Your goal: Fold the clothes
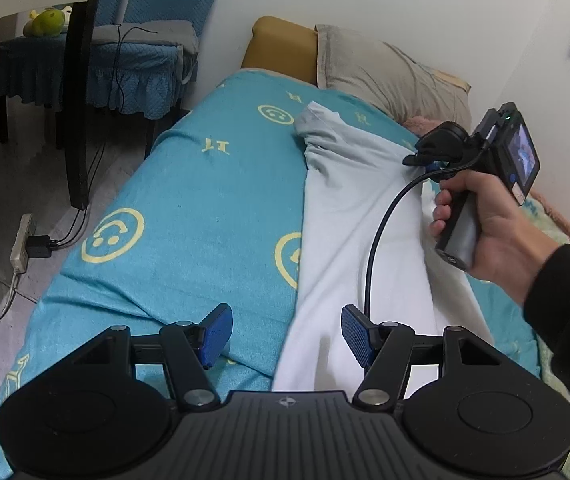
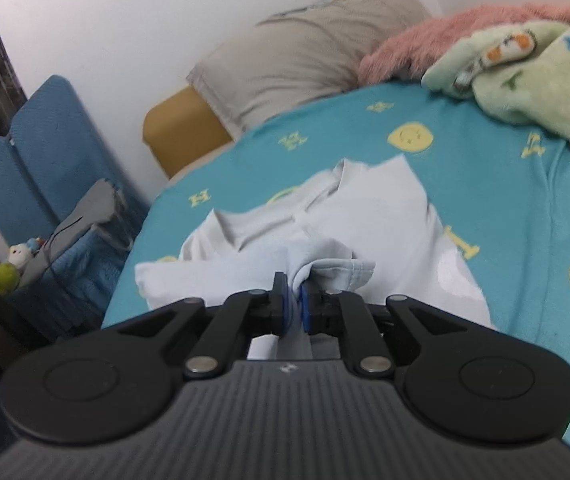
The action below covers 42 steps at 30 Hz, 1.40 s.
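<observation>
— Blue pads on the left gripper stand wide apart with nothing between them, one over the teal bedsheet, the other over the pale shirt. What does the other camera give?

— The right gripper has its jaws nearly closed, pinching a bunched fold of the shirt. That pinch shows only in the right wrist view. From the left wrist view the right gripper is seen from behind, in the right hand, and its tips are lost against the cloth.

— And the shirt itself?

— Light blue-grey, lying on the sheet in the middle of the frame. In the right wrist view it is rumpled, the collar toward the top, a gathered hem edge just right of the jaws. In the left wrist view it runs as a long strip from lower centre to upper right.

— Anything hard to make out?

— The shirt's near end is hidden under both gripper bodies. A green blanket at upper right is cut off by the frame. The grey pillow sits behind.
</observation>
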Each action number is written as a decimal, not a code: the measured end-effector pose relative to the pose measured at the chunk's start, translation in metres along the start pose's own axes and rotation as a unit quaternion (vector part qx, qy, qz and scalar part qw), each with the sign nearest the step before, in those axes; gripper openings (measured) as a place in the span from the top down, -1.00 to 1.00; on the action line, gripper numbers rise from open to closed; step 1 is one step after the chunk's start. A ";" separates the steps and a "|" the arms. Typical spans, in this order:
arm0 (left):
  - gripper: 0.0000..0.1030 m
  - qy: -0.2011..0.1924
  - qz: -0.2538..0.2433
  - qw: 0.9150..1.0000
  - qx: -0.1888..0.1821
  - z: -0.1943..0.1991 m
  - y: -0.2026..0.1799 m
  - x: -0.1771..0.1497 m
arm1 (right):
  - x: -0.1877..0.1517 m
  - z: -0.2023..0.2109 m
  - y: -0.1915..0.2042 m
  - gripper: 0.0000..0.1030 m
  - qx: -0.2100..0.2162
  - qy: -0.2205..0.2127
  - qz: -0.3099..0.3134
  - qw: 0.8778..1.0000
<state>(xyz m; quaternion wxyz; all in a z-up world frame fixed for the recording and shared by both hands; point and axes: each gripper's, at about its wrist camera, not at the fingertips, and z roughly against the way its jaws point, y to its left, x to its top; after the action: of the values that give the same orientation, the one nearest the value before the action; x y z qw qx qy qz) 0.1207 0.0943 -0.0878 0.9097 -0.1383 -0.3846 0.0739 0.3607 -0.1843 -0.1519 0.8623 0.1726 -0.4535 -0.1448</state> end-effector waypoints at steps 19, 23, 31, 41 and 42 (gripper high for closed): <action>-0.25 0.064 0.000 0.998 -0.030 0.024 -0.004 -0.006 | -0.091 0.270 -0.073 -0.49 0.045 0.161 -0.107 0.980; -0.26 0.106 -0.001 0.994 -0.006 0.026 0.002 -0.015 | -0.123 0.299 -0.101 -0.52 0.049 0.191 -0.151 0.969; -0.17 0.184 0.062 0.981 0.003 0.015 0.025 -0.033 | -0.151 0.296 -0.126 0.39 0.016 0.230 -0.199 0.953; 0.18 0.202 0.033 0.978 -0.038 0.029 0.008 -0.045 | -0.166 0.284 -0.137 0.35 0.007 0.286 -0.215 0.934; 0.26 0.201 0.035 0.978 -0.047 0.031 0.008 -0.045 | -0.166 0.284 -0.137 0.35 0.007 0.289 -0.217 0.932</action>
<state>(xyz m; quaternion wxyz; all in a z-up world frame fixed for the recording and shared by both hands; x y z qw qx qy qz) 0.0666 0.0970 -0.0998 0.9578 -0.2059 -0.1921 0.0582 0.0210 -0.2873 -0.1826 0.9024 0.3073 -0.1373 -0.2690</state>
